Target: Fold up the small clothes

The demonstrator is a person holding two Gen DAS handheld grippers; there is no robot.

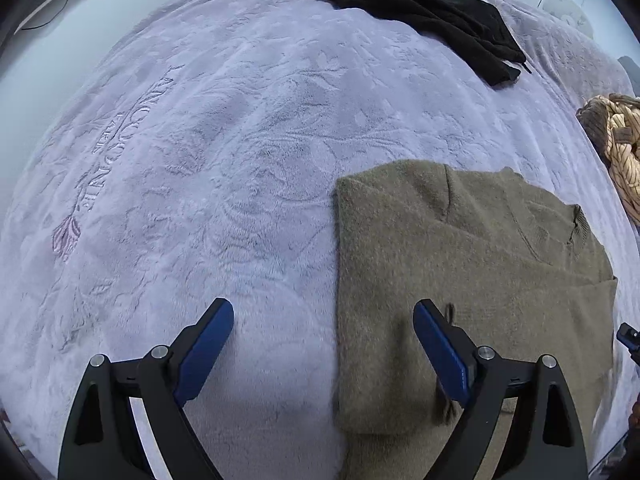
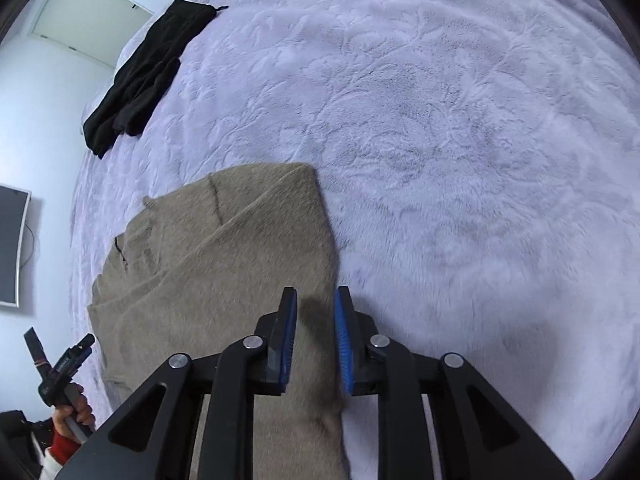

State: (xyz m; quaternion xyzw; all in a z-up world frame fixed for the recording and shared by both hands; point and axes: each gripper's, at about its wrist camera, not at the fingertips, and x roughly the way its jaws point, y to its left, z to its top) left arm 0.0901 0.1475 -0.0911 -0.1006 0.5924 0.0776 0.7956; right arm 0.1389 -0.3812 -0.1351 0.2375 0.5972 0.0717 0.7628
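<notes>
My right gripper [image 2: 316, 340] pointed steeply down over the right edge of the olive-brown sweater [image 2: 224, 272], its blue pads [image 2: 344, 344] a narrow gap apart with nothing pinched between them, the knit lying flat beneath rather than lifted. My left gripper [image 1: 323, 344] stood spread wide and empty, one finger [image 1: 208, 344] over the bare blanket and the other over the sweater's left part, straddling its left edge. The sweater [image 1: 460, 264] was a fuzzy, thick knit, already folded into a rough rectangle with a sleeve laid diagonally across the body and a ribbed neck showing at the far corner; it lay flat on the near part of the pale lilac embossed blanket [image 1: 240, 160] covering the bed. Both my tools tilted sharply downward just above the cloth. In the right wrist view my left hand [image 2: 74, 410], red cuff below it, gripped the handle of its tool. Farther off, a black garment [image 1: 420, 12] lay crumpled near the bed's far edge, and a tan striped piece of clothing [image 1: 620, 148] sat bunched at the right side.
</notes>
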